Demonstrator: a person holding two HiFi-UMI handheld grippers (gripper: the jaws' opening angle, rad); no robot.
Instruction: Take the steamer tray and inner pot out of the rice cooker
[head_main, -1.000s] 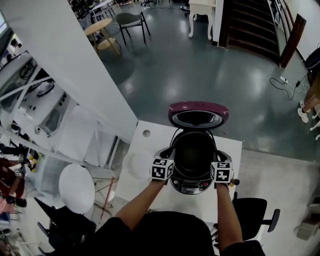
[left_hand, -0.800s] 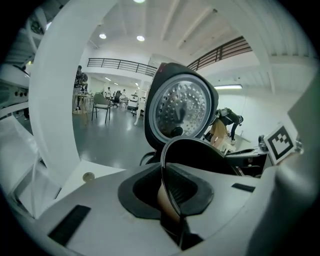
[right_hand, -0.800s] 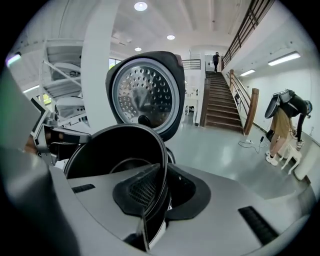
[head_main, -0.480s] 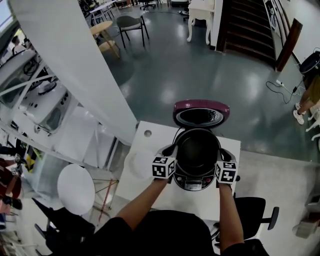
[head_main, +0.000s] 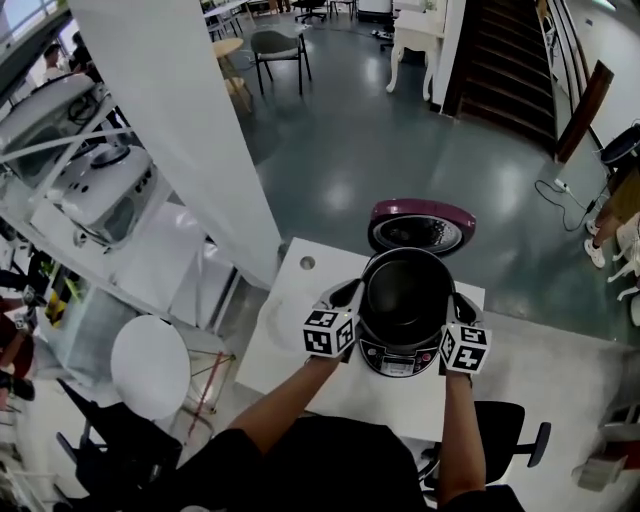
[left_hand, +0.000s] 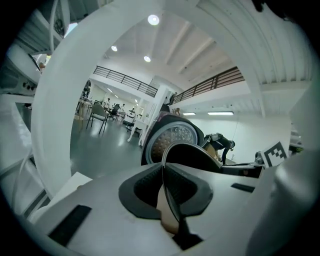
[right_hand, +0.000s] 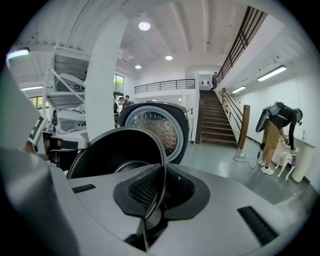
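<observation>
Above the white table (head_main: 300, 290), left gripper (head_main: 347, 294) and right gripper (head_main: 460, 302) each pinch the pot (head_main: 405, 290) rim: raise both sides evenly, clear of the cooker (head_main: 400, 360).

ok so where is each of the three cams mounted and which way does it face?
Head view: on the person's head, looking steeply down at the rice cooker on the white table; both forearms show, left claw and right claw shut on the inner pot's rim.
Left gripper view: rides the left claw, looking along its jaws across the pot to the open lid; own jaws show.
Right gripper view: rides the right claw, facing lid and staircase; own jaws show.
Shared: both gripper views show pot, lid and the opposite gripper.
</observation>
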